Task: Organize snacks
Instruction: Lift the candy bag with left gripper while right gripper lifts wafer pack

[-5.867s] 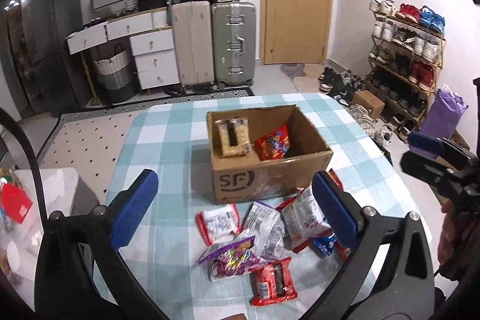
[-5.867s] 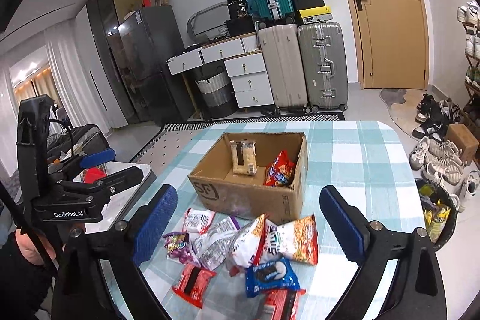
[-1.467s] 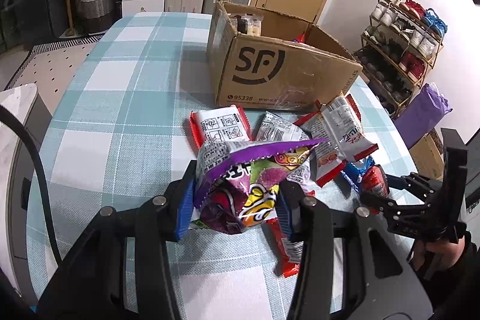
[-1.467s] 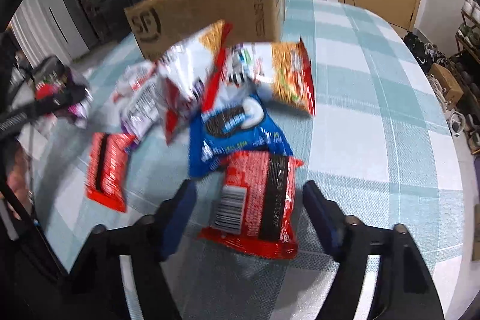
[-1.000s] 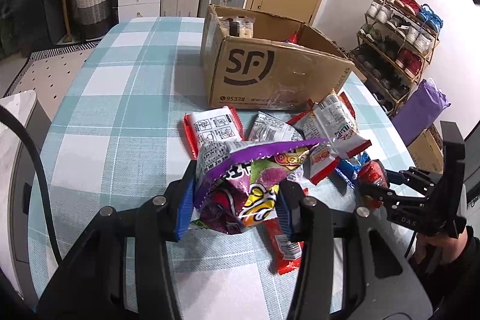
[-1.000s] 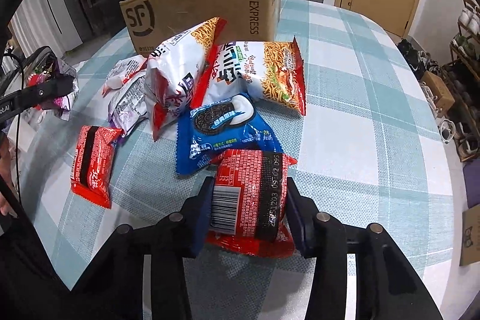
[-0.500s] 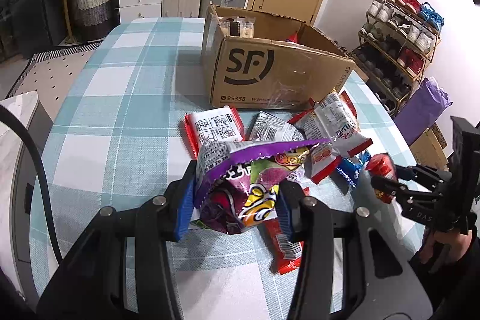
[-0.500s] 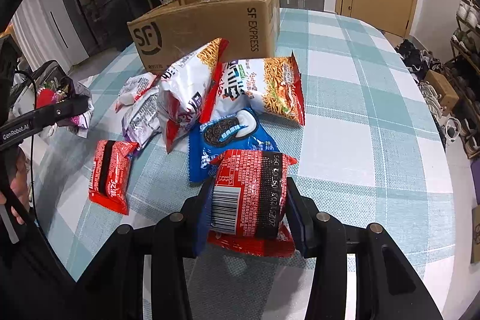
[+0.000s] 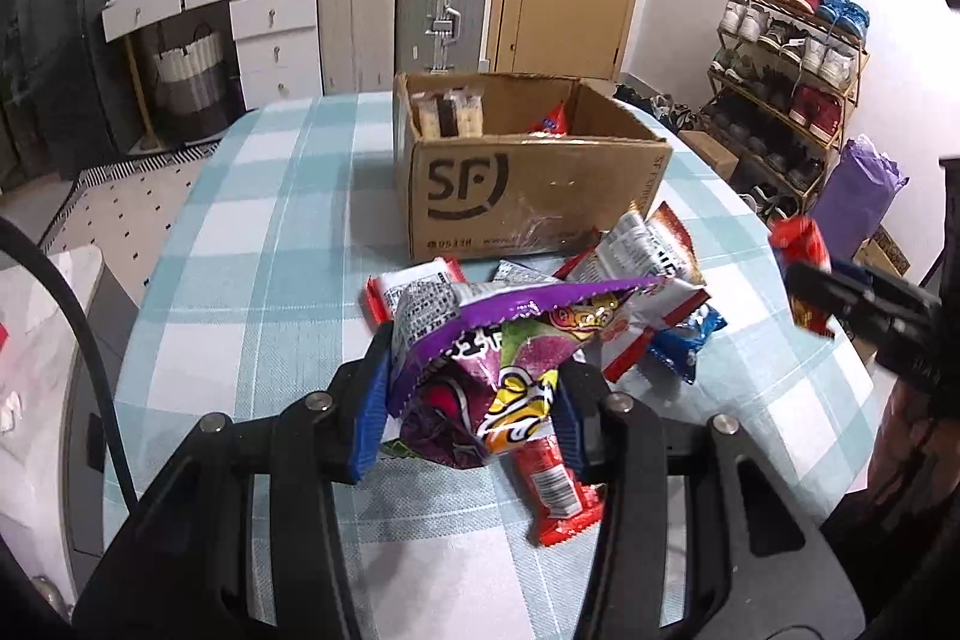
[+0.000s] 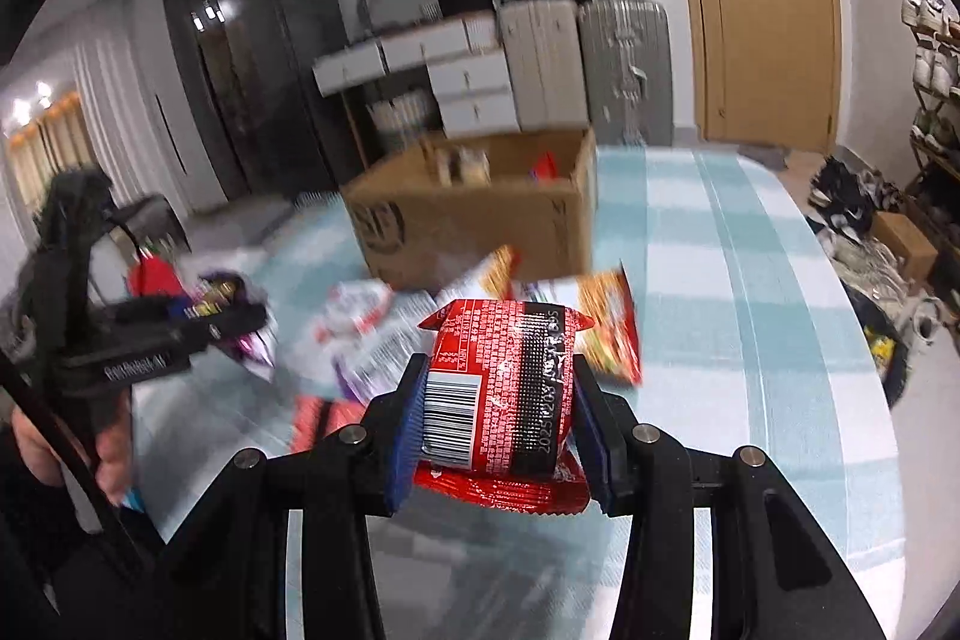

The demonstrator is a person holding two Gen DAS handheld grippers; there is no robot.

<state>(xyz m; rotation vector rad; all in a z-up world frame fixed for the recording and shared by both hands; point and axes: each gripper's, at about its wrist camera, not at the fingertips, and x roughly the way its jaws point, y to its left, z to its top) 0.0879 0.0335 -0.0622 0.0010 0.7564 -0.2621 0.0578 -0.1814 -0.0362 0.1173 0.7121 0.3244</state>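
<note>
Left gripper (image 9: pixel 468 400) pinching purple snack bag (image 9: pixel 498 376); right gripper (image 10: pixel 501 418) tilted downward, pinching red packet (image 10: pixel 510 394).

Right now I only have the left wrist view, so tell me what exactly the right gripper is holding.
Observer: The right gripper is shut on a red packet with a barcode and a black band.
Operator: Is the packet off the table?
Observer: Yes, the checked tablecloth shows below it.
Operator: What's behind it?
Observer: An orange noodle bag, then the cardboard box.
</note>
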